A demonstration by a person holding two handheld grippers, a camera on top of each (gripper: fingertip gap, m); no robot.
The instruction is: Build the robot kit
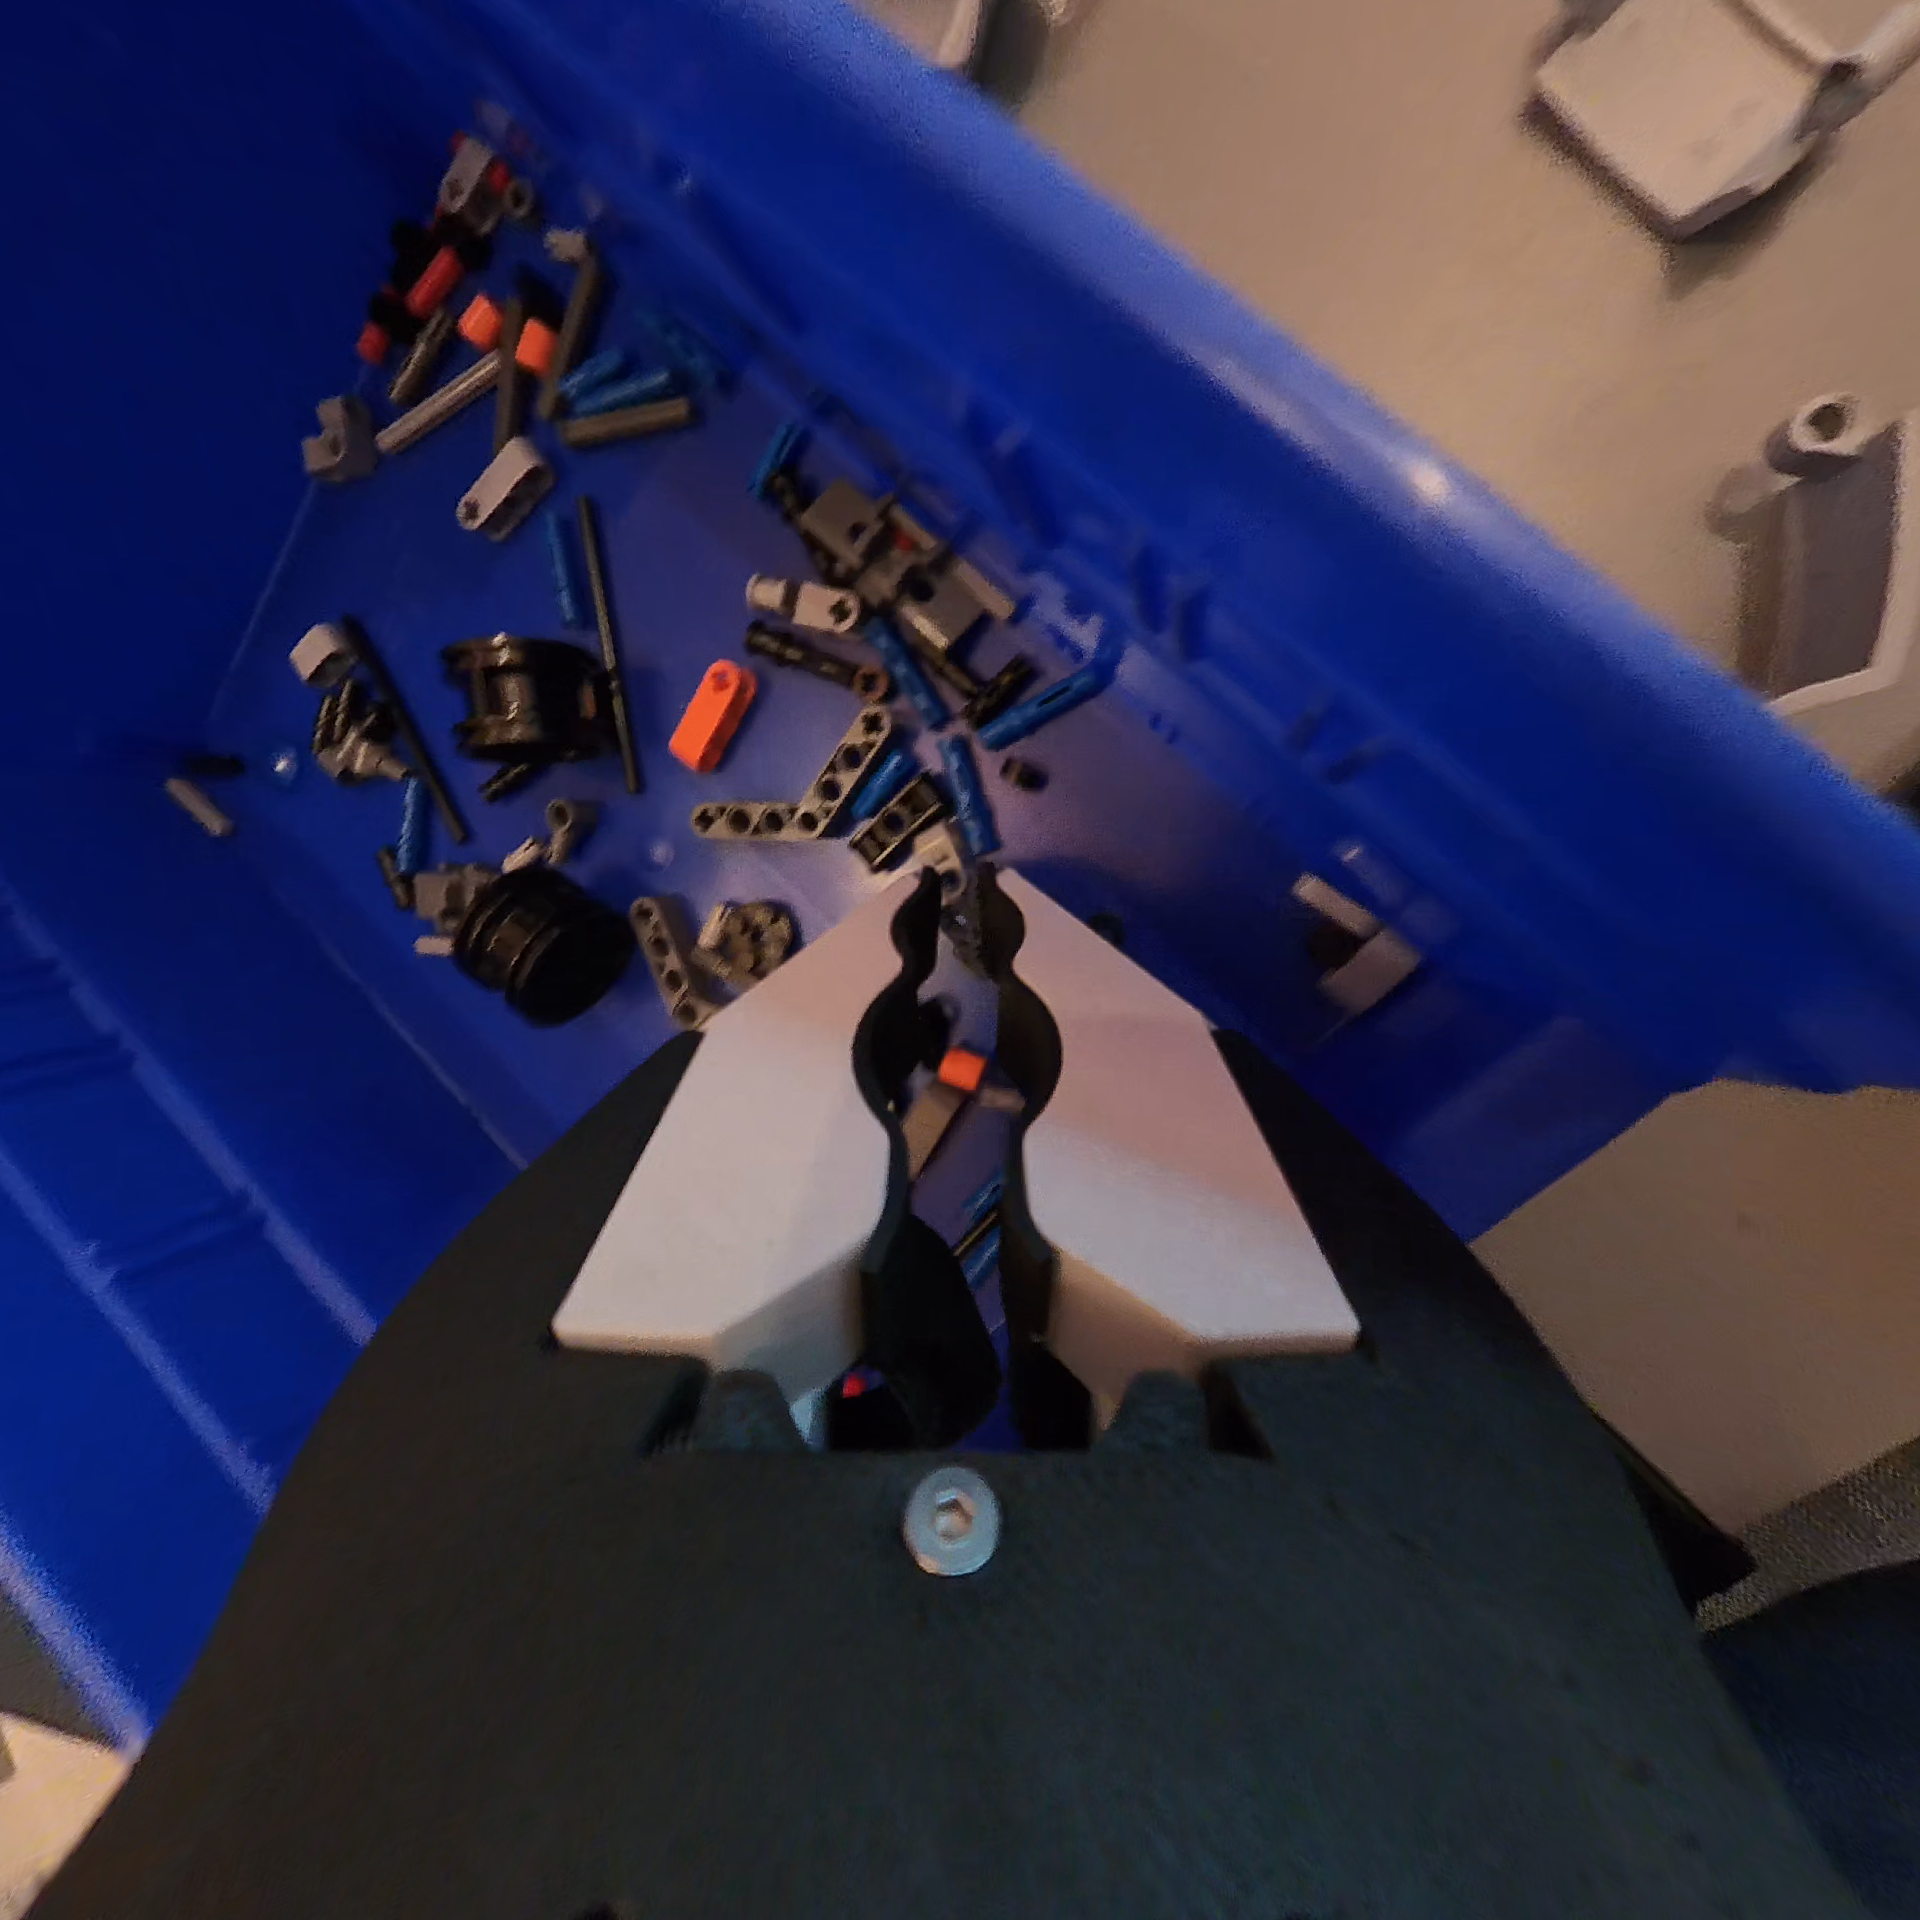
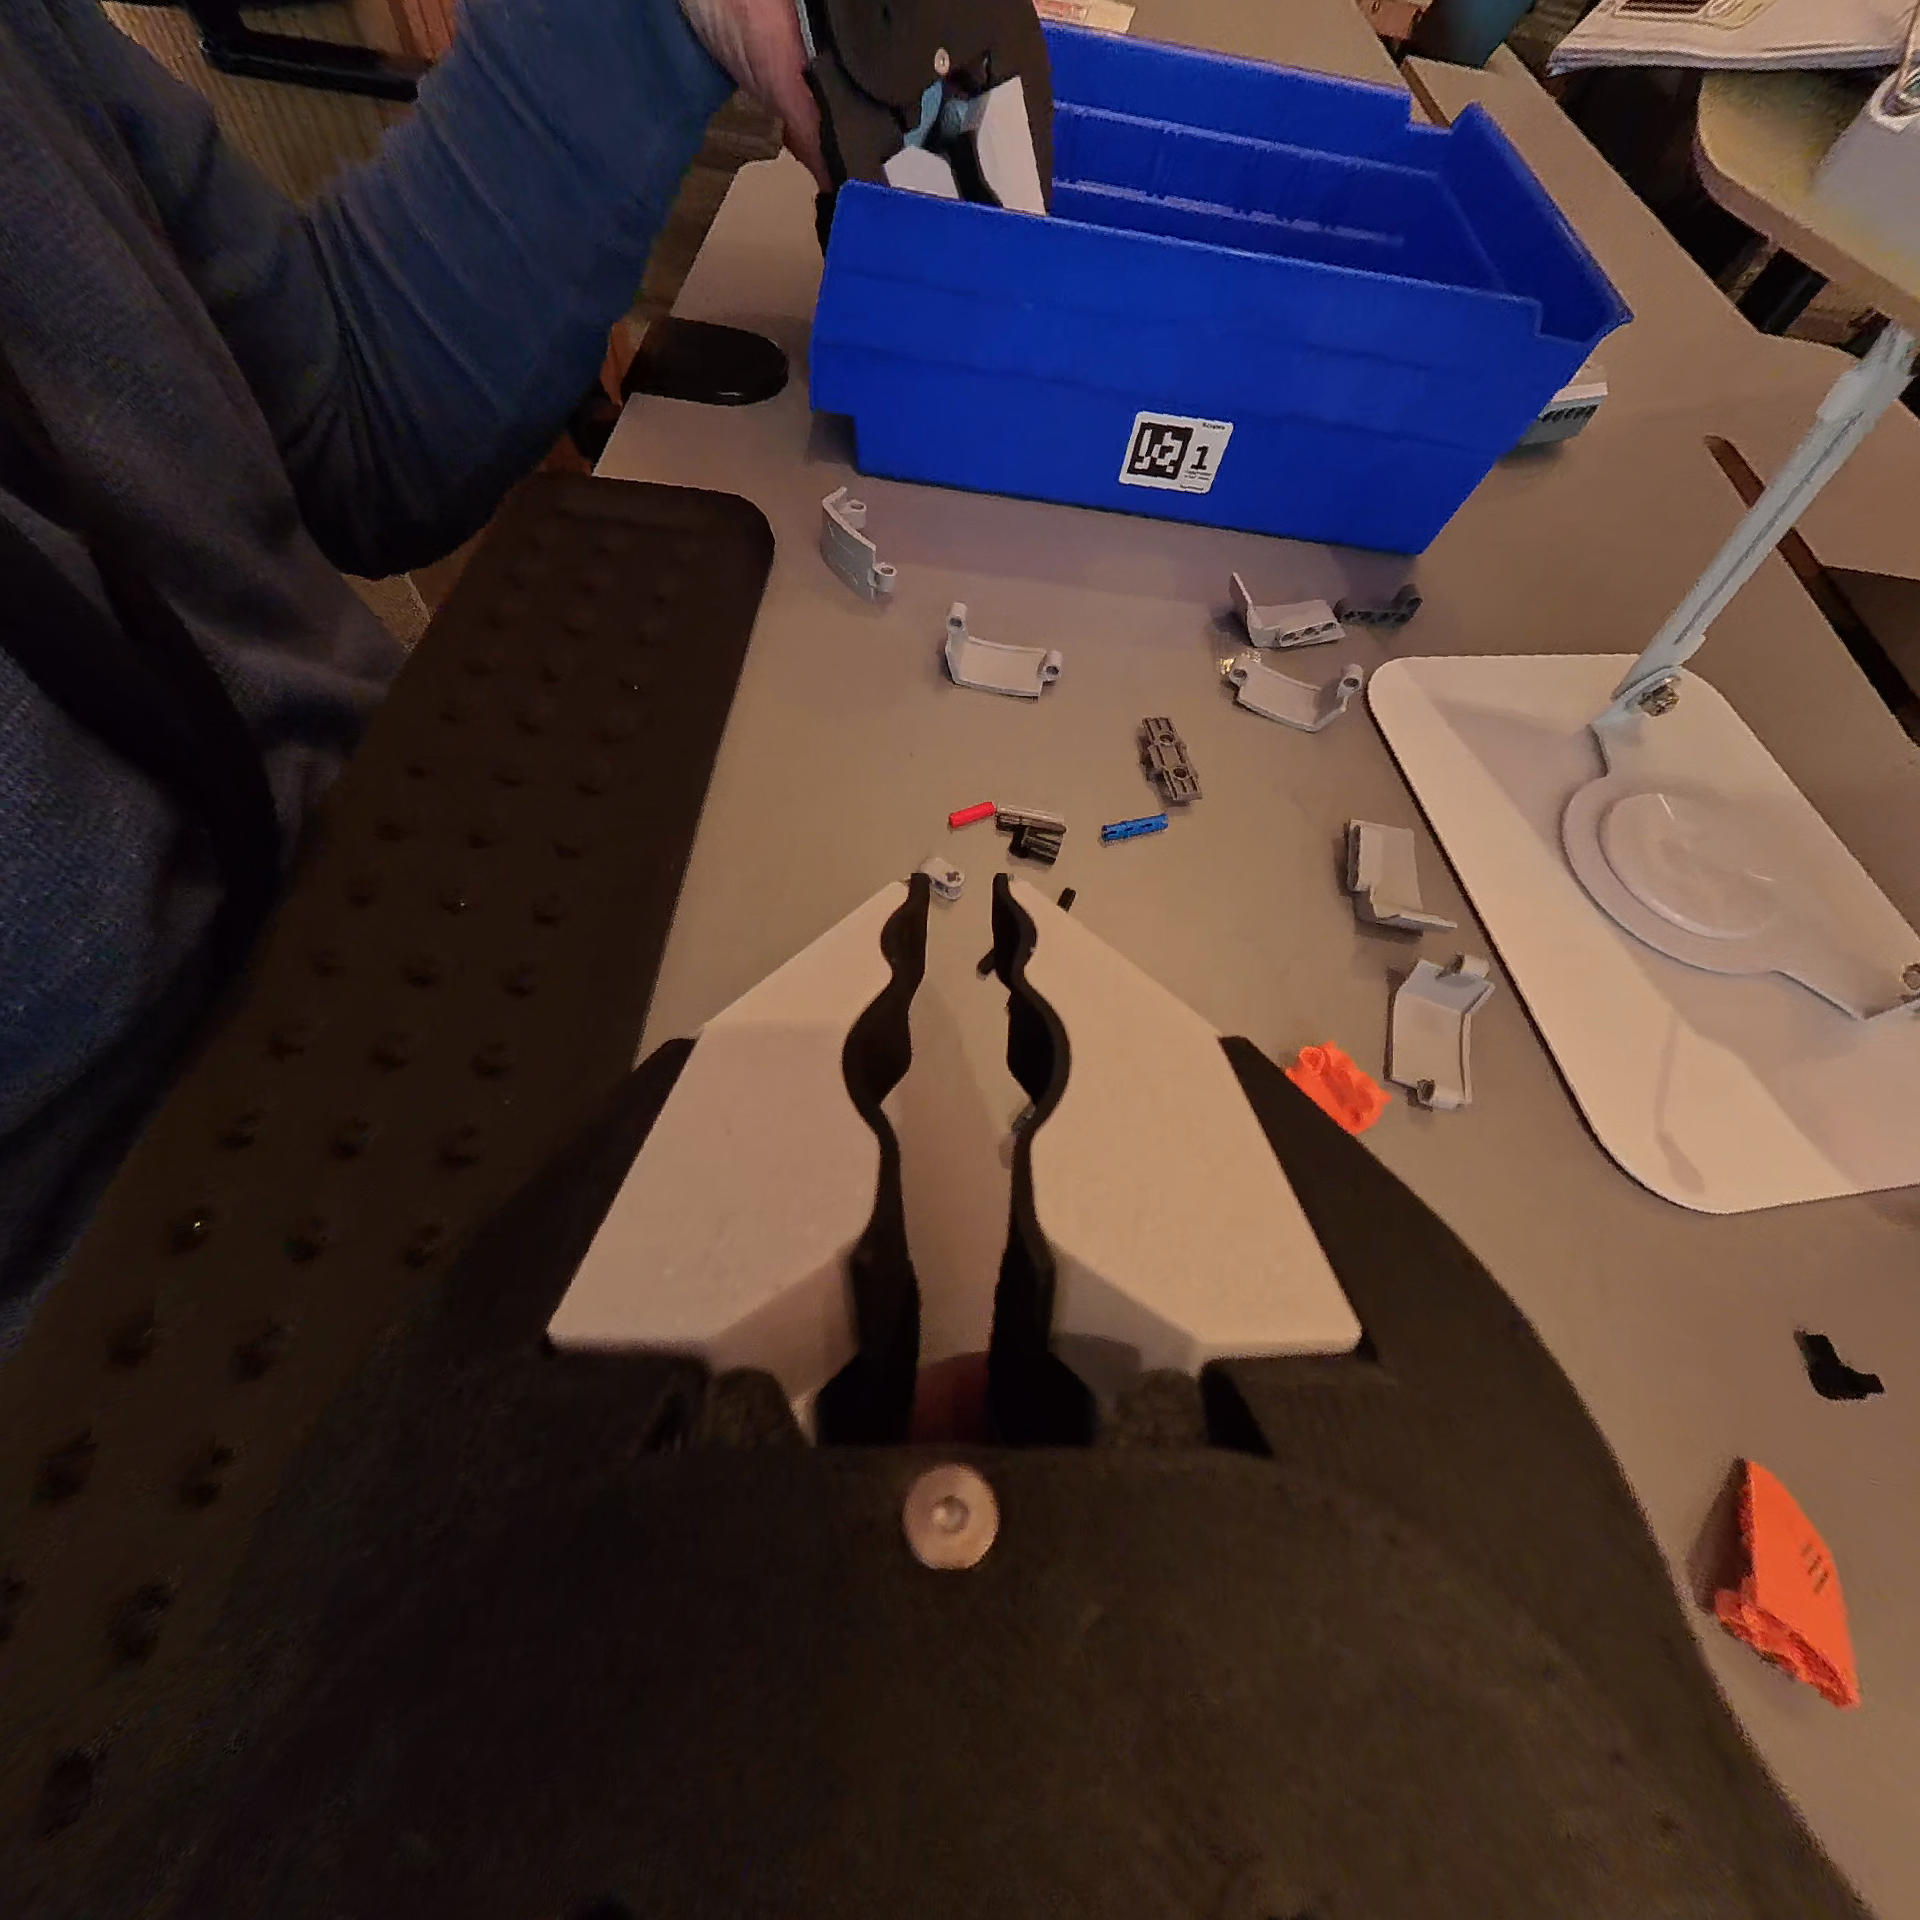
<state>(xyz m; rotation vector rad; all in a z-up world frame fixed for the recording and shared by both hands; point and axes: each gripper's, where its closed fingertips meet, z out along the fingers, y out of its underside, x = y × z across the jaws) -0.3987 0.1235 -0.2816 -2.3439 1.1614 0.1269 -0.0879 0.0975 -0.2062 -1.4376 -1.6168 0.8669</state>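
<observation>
Left gripper: our left gripper (image 1: 956,883) hangs inside the blue bin (image 1: 1195,499), its jaws drawn close on a small dark toothed piece (image 1: 968,914).
Bin floor: loose building parts, an orange beam (image 1: 713,715) among them.
Right gripper: our right gripper (image 2: 954,881) hovers over the grey table (image 2: 1195,935), jaws slightly apart, empty; a small grey connector (image 2: 943,878) lies at its tips.

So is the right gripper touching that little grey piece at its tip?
Cannot tell. In the right wrist view the small grey piece sits right beside the left fingertip of the right gripper, but no plain contact or gap shows.
</observation>
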